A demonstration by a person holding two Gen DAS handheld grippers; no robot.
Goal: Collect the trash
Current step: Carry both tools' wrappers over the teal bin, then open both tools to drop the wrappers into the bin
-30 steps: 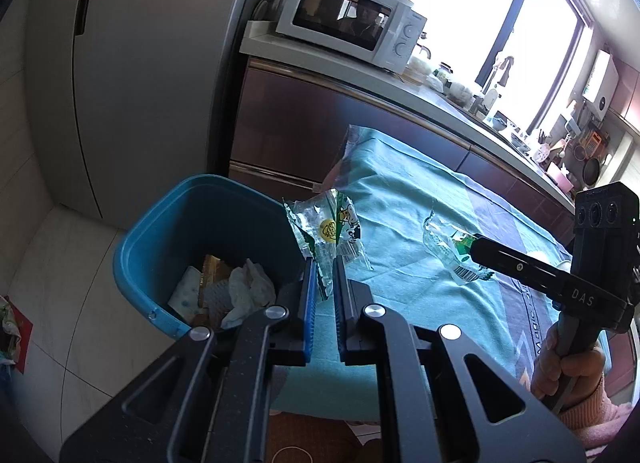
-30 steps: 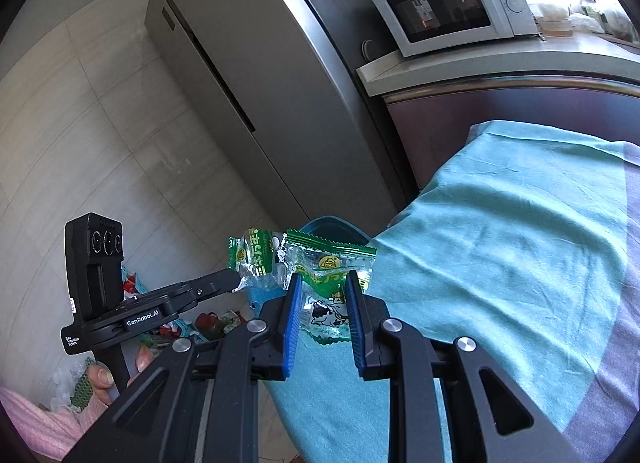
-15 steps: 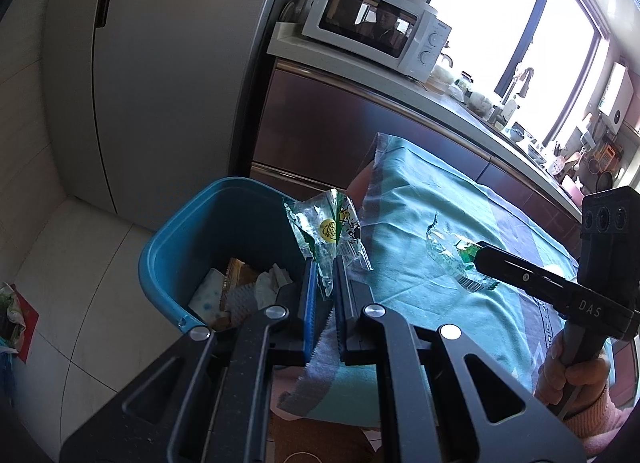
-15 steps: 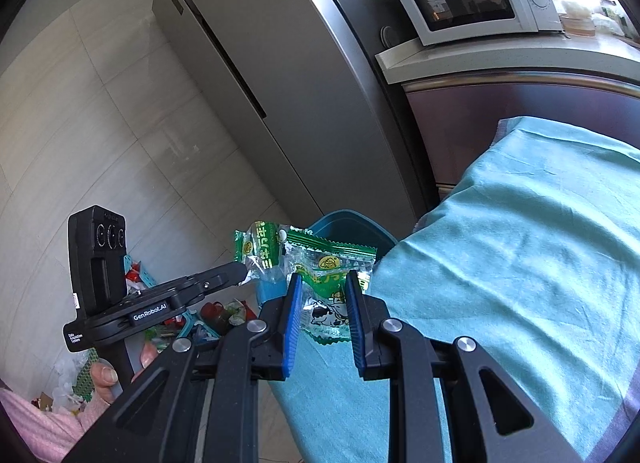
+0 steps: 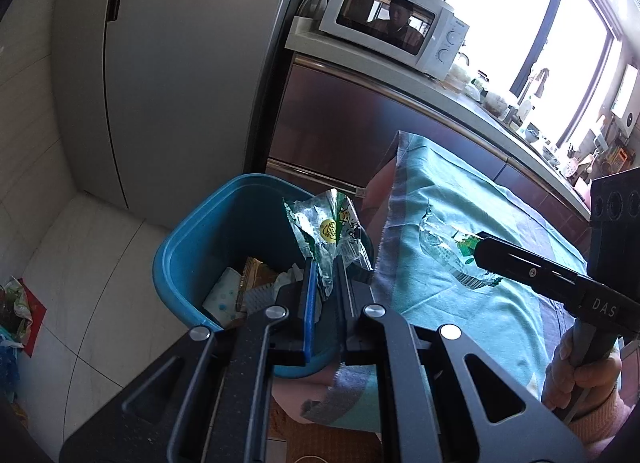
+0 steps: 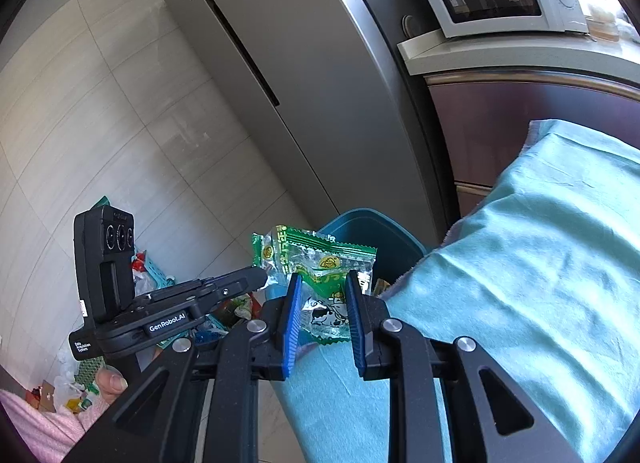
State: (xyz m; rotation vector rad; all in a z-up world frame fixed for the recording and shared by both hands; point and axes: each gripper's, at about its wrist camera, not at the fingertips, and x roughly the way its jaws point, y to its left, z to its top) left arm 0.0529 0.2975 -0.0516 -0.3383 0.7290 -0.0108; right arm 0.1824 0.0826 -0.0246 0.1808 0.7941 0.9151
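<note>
My left gripper [image 5: 324,263] is shut on a crumpled clear-and-green snack wrapper [image 5: 326,229] and holds it just above the near rim of a blue trash bin [image 5: 188,247]. Paper and wrappers lie inside the bin. In the right wrist view the left gripper [image 6: 260,277] shows from the side with its wrapper [image 6: 266,251]. My right gripper [image 6: 320,283] is shut on a green wrapper with a cow print [image 6: 324,263], over the edge of the teal tablecloth [image 6: 540,263] next to the bin [image 6: 372,225]. The left wrist view shows the right gripper [image 5: 482,241] and its wrapper [image 5: 448,251].
A tall grey refrigerator [image 5: 180,63] stands behind the bin. Right of it, a white microwave [image 5: 396,31] sits on a counter above brown cabinets. Bags and loose litter lie on the tiled floor [image 6: 152,271] at the left. A person's hand [image 5: 576,375] grips each handle.
Both grippers have carried their wrappers closer to the blue bin. The left one has come over the bin's near rim, and the right has slid left along the table edge.
</note>
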